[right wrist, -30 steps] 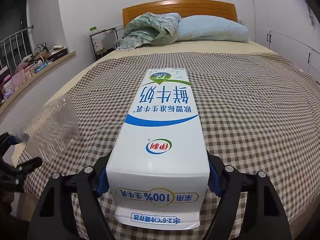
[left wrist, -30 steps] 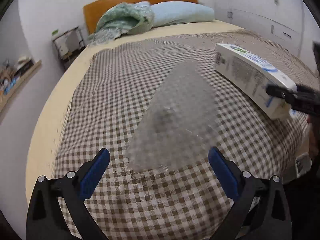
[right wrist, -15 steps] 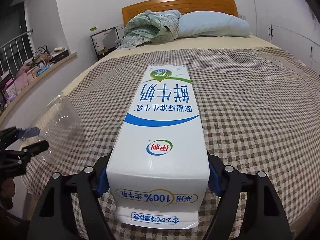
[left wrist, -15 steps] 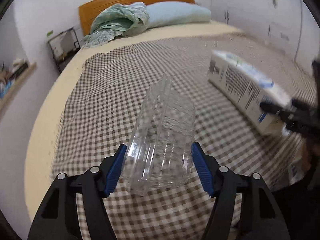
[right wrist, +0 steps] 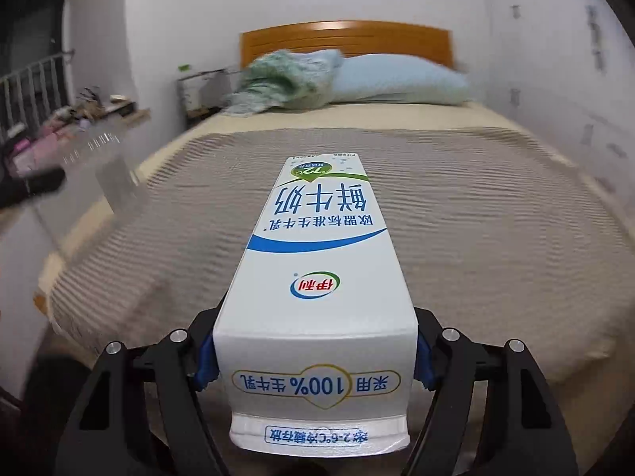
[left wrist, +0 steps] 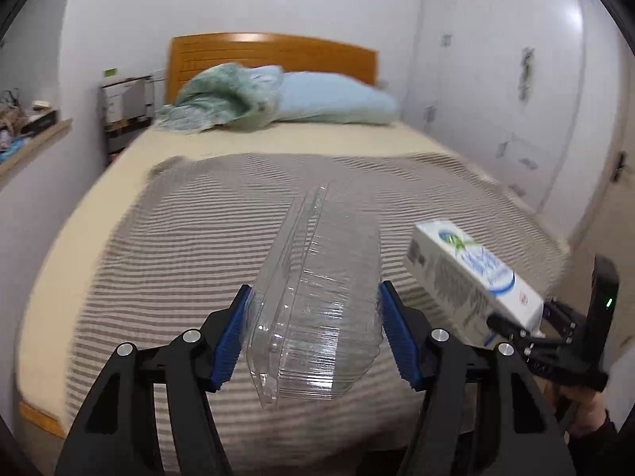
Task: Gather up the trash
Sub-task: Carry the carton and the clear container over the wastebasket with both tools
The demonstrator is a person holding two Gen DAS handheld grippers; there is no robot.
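1. The left gripper (left wrist: 313,333) clamps a clear plastic clamshell container (left wrist: 317,309) between its blue pads (left wrist: 230,333), holding it in the air above the foot of the bed (left wrist: 166,261).
2. The right gripper (right wrist: 313,361) is closed on a white milk carton (right wrist: 317,277), its spout end toward the camera, also held above the foot of the bed.
3. In the left wrist view the carton (left wrist: 472,277) sits just right of the clamshell, apart from it.
4. A checked blanket (right wrist: 476,214) covers the bed; a blue pillow (left wrist: 333,99) and a crumpled green quilt (left wrist: 214,103) lie against the bed's wooden headboard (left wrist: 274,51).
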